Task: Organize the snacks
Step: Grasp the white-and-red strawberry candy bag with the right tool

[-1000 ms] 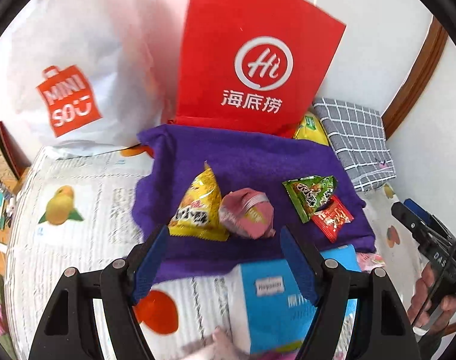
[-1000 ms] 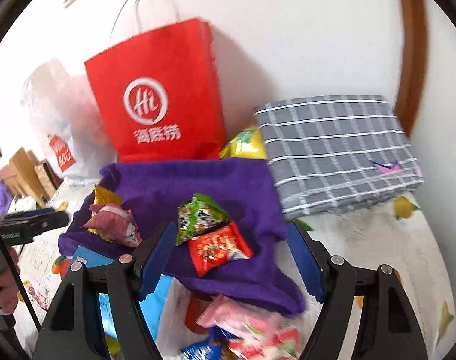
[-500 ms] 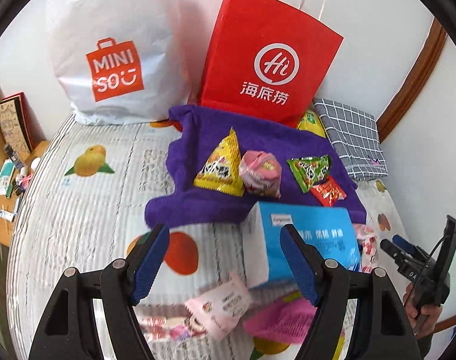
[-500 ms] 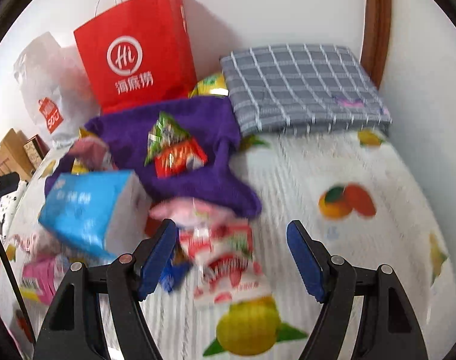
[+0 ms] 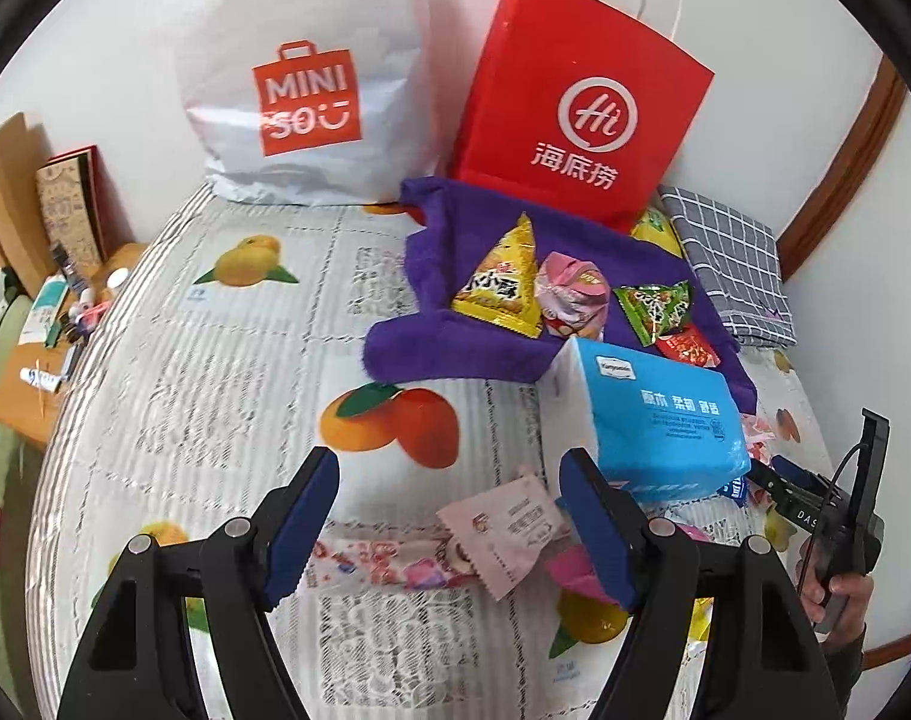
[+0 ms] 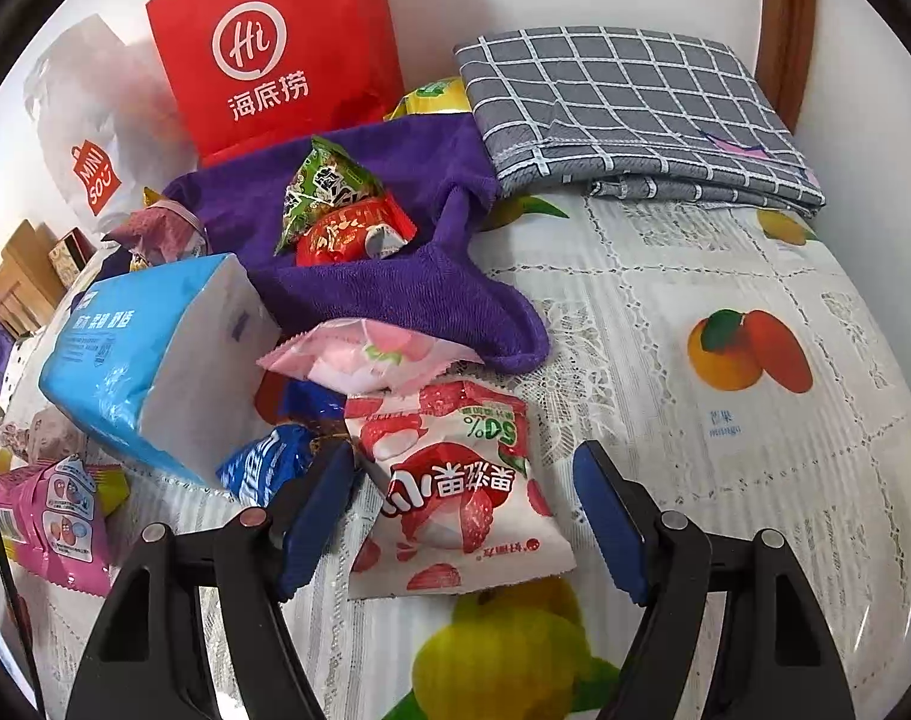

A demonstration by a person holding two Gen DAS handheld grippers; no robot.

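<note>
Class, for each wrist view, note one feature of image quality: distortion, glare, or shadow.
Left wrist view: fisheye bends the wooden trim into a curve, and the red bag casts a soft shadow on the wall. Right wrist view: glare glints off the blue tissue pack; dark vignette at the corners.

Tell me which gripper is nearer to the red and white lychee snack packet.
Right. The right gripper is open with the lychee packet lying between its fingers; the left gripper is open over a pale pink sachet, beyond the blue tissue pack.

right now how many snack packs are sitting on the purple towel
4: a yellow triangular pack on the left, a pink wrapped pack beside it, a green pack, and a red pack touching it on the purple towel. Others may be hidden.
</note>
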